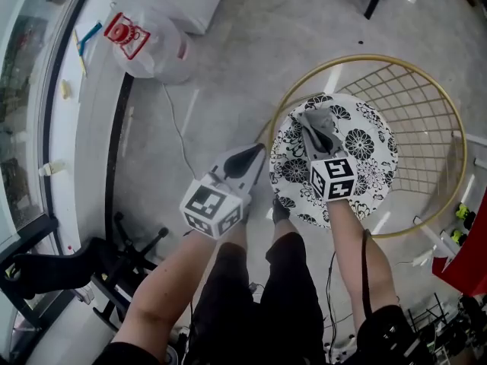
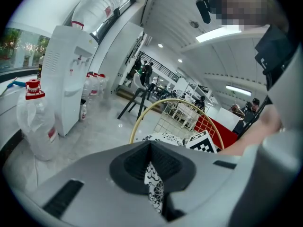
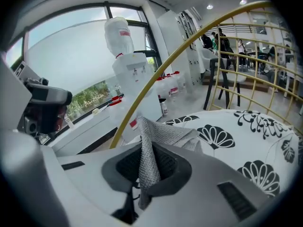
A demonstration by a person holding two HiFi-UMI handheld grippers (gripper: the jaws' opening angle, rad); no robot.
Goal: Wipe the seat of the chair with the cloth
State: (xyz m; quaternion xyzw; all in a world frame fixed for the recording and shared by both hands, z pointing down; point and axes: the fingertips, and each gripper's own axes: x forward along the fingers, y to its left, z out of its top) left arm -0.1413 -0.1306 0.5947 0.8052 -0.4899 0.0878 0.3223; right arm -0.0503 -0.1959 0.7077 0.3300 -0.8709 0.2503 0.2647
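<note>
at centre right of the head view, the right gripper (image 1: 316,130) is clenched on a grey cloth (image 1: 315,119), which lies bunched against the black-and-white flowered seat (image 1: 369,158) of the gold wire chair (image 1: 430,120). its own view shows the woven cloth (image 3: 158,135) pinched upright between the dark pads (image 3: 165,167). left of the seat's edge, over the grey floor (image 1: 228,74), the left gripper (image 1: 247,160) hangs with jaws drawn together on nothing. a water bottle (image 1: 148,40) lies at upper left.
</note>
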